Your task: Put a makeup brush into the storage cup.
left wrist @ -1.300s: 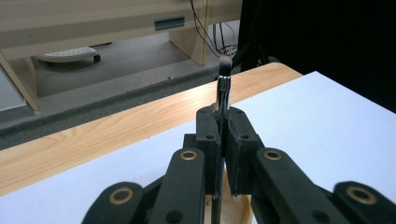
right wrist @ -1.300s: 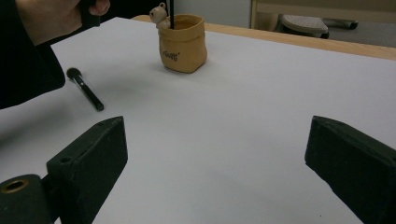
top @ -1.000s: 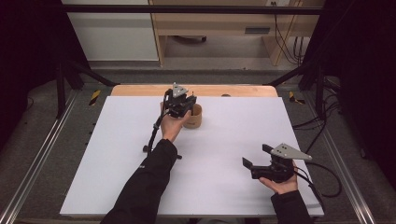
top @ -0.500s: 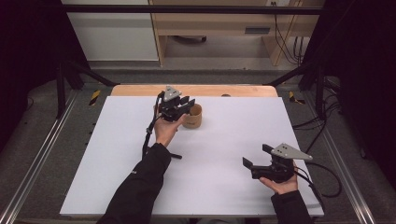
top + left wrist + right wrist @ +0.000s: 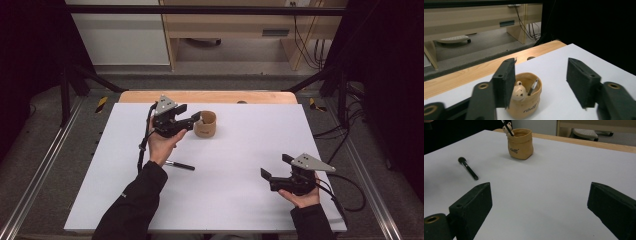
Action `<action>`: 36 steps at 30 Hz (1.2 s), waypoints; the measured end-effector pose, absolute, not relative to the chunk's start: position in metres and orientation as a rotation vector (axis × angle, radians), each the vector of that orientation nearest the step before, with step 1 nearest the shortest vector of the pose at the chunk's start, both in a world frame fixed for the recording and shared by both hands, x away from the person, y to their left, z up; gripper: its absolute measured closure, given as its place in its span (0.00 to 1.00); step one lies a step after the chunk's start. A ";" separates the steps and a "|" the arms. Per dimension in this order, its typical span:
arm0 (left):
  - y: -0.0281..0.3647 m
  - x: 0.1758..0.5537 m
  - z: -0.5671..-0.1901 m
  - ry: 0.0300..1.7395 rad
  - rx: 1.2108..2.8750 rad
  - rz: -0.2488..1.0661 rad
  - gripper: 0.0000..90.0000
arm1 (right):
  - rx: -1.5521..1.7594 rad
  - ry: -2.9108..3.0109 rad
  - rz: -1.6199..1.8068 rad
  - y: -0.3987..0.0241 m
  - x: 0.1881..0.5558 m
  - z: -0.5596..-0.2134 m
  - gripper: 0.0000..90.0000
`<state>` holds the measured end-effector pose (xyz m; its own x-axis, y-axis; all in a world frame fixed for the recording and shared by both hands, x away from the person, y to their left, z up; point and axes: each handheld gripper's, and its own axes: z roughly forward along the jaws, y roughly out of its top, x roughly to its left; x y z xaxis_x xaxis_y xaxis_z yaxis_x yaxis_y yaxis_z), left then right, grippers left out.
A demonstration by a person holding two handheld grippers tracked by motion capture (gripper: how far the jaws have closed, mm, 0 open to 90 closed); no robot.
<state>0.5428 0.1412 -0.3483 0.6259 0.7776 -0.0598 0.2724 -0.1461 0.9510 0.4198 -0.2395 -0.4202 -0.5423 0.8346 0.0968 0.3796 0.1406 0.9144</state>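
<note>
A tan pot (image 5: 205,124) with a small bear figure stands at the back middle of the white table. In the left gripper view a dark brush handle (image 5: 534,87) leans inside the pot (image 5: 525,103), next to the bear. My left gripper (image 5: 192,122) is just left of the pot, open, with nothing between its jaws (image 5: 540,75). Another black brush (image 5: 179,165) lies flat on the table near the left forearm. My right gripper (image 5: 274,166) hovers at the front right, open and empty (image 5: 539,202), pointing at the pot (image 5: 520,143) and the lying brush (image 5: 468,168).
The white table top (image 5: 240,150) has a wooden strip (image 5: 207,96) along its far edge. Metal rails run along both sides. Cables trail from the right gripper off the right edge.
My left gripper has drawn back to the left and slightly toward the person, away from above the pot. The right gripper has stayed still.
</note>
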 end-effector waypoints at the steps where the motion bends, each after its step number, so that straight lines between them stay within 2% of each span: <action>1: 0.143 0.541 -0.348 0.864 1.710 0.559 0.41 | 1.161 1.985 1.384 -0.240 0.420 -0.420 0.07; 14: 0.167 0.506 -0.341 0.842 1.727 0.580 0.24 | 1.164 1.966 1.390 -0.241 0.419 -0.419 0.07; 25: 0.183 0.482 -0.348 0.826 1.740 0.572 0.18 | 1.169 1.963 1.395 -0.242 0.419 -0.419 0.06; 36: 0.204 0.462 -0.372 0.860 1.742 0.550 0.15 | 1.169 1.957 1.400 -0.243 0.420 -0.419 0.06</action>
<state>0.4616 0.2044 -0.3722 0.6334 0.7724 -0.0468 0.2814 -0.1735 0.9438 0.4199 -0.2432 -0.4188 -0.5317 0.8405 0.1041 0.3702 0.1201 0.9211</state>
